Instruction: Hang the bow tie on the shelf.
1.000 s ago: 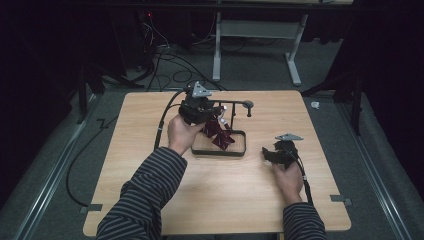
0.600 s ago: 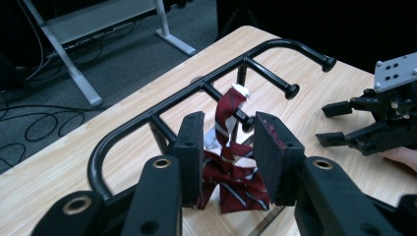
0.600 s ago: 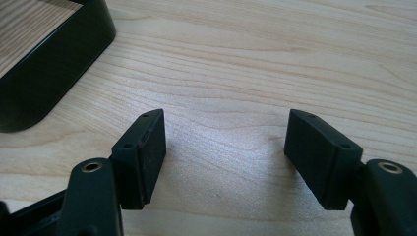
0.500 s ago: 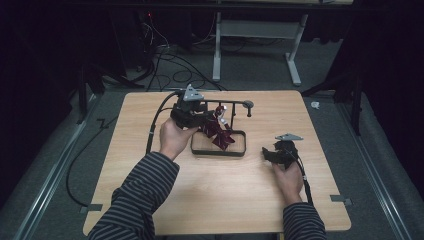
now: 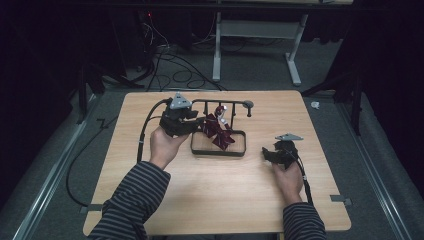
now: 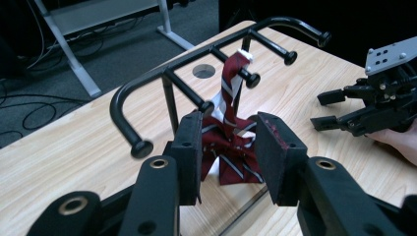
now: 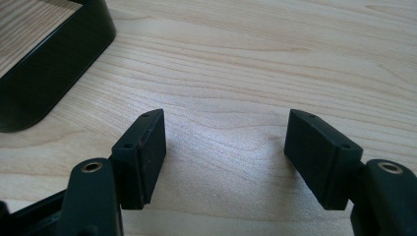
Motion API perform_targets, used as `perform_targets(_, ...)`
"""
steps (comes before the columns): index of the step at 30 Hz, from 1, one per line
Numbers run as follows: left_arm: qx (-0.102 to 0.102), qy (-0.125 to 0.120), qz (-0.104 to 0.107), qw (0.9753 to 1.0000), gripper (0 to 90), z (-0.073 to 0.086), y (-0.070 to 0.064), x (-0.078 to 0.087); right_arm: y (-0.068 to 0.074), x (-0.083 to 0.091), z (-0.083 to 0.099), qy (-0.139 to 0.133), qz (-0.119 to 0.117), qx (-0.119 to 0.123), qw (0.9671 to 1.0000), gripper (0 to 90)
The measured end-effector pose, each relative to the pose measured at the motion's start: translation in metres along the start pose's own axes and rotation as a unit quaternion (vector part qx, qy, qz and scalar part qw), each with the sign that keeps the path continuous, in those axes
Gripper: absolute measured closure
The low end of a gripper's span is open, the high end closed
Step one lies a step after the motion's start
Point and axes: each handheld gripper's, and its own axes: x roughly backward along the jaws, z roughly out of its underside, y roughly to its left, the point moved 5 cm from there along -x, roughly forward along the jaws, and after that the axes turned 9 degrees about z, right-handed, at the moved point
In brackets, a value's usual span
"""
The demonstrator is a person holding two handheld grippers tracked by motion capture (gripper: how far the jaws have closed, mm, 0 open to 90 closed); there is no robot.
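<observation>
A black metal rack (image 5: 219,102) with short pegs stands on a rectangular base frame (image 5: 218,152) at the table's middle. A dark red striped tie (image 5: 219,132) hangs from a peg and bunches down into the frame. My left gripper (image 5: 200,125) sits just left of the rack, open. In the left gripper view its jaws (image 6: 228,140) stand apart, with the tie (image 6: 231,86) just beyond them, untouched. My right gripper (image 5: 267,154) rests open on the table right of the frame, nothing between its fingers (image 7: 226,142). It is also seen from the left gripper view (image 6: 327,110).
The wooden table (image 5: 220,200) has bare room in front of the rack and to its left. The frame's corner (image 7: 44,69) lies left of my right gripper's jaws. A black cable (image 5: 144,131) trails off the left gripper. Desk legs and floor cables lie beyond the far edge.
My left gripper has drawn back to the left, away from the rack; the tie stays hanging there. The right gripper has not moved.
</observation>
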Motion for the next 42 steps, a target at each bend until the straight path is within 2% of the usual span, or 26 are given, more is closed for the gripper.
perform_targets(6,0.01,0.002,-0.002,0.9999,63.4,0.011,0.002,0.005,0.0,0.0,0.0,0.0,0.0,-0.001,1.0,33.6)
perform_targets(17,0.021,-0.002,-0.003,0.9998,63.1,0.021,0.002,0.013,0.0,0.0,0.0,0.0,0.0,-0.001,1.0,33.6)
perform_targets(30,0.019,-0.003,-0.006,0.9998,62.6,0.029,0.0,0.02,0.0,0.0,0.0,-0.001,0.001,0.001,1.0,33.6)
perform_targets(40,0.035,-0.01,-0.008,0.9993,61.8,0.043,0.004,0.03,0.0,0.0,0.0,0.0,0.001,0.001,1.0,33.6)
perform_targets(42,0.041,-0.012,-0.002,0.9991,61.7,0.048,0.005,0.033,0.0,0.0,0.0,0.0,0.001,0.001,1.0,33.6)
